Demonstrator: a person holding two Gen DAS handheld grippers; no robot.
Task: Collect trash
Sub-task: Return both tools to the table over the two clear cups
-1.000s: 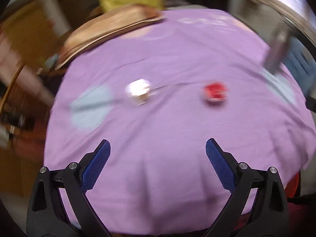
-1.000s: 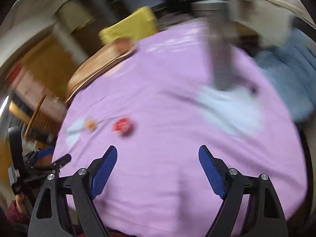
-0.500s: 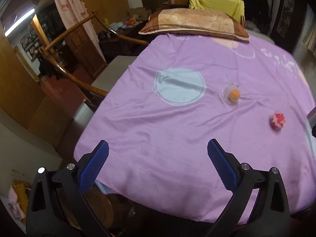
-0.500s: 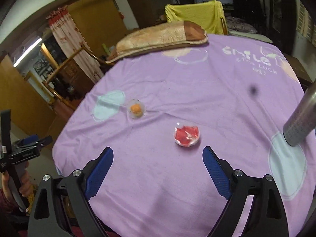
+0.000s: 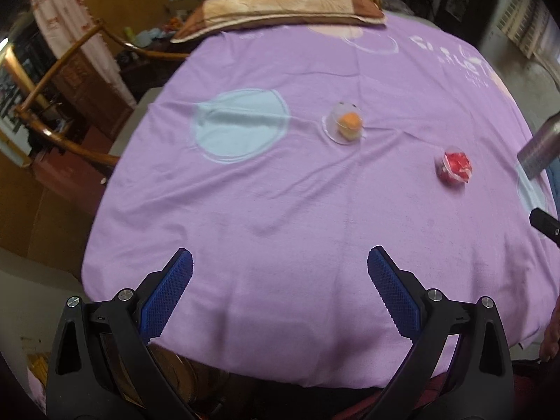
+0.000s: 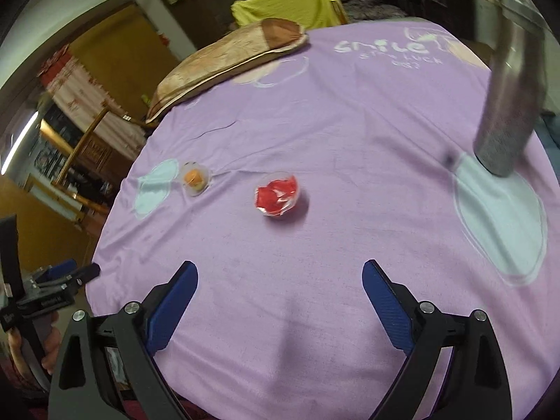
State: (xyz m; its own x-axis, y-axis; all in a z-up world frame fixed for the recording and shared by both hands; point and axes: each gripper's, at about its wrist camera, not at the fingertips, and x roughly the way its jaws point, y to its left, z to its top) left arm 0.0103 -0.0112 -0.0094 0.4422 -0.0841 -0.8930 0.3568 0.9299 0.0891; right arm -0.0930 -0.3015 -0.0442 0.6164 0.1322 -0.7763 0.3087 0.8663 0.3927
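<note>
Two small clear plastic cups lie on a purple bed sheet [image 5: 280, 210]. One holds something orange [image 5: 346, 126], the other something red [image 5: 455, 168]. In the right wrist view the orange cup [image 6: 195, 178] lies left of the red cup [image 6: 278, 197]. My left gripper [image 5: 278, 292] is open and empty above the near edge of the sheet, well short of both cups. My right gripper [image 6: 280, 295] is open and empty, with the red cup ahead between its fingers. The left gripper also shows at the left edge of the right wrist view [image 6: 52, 287].
A tall grey metal bin [image 6: 507, 105] stands on the sheet at the right, also seen in the left wrist view [image 5: 540, 147]. A brown pillow [image 5: 276, 5] lies at the far end. Wooden chair frames [image 5: 70, 105] stand left of the bed.
Both grippers have swung and steadied over the near edge of the bed. The cups now appear closer in both views. Both grippers stay open.
</note>
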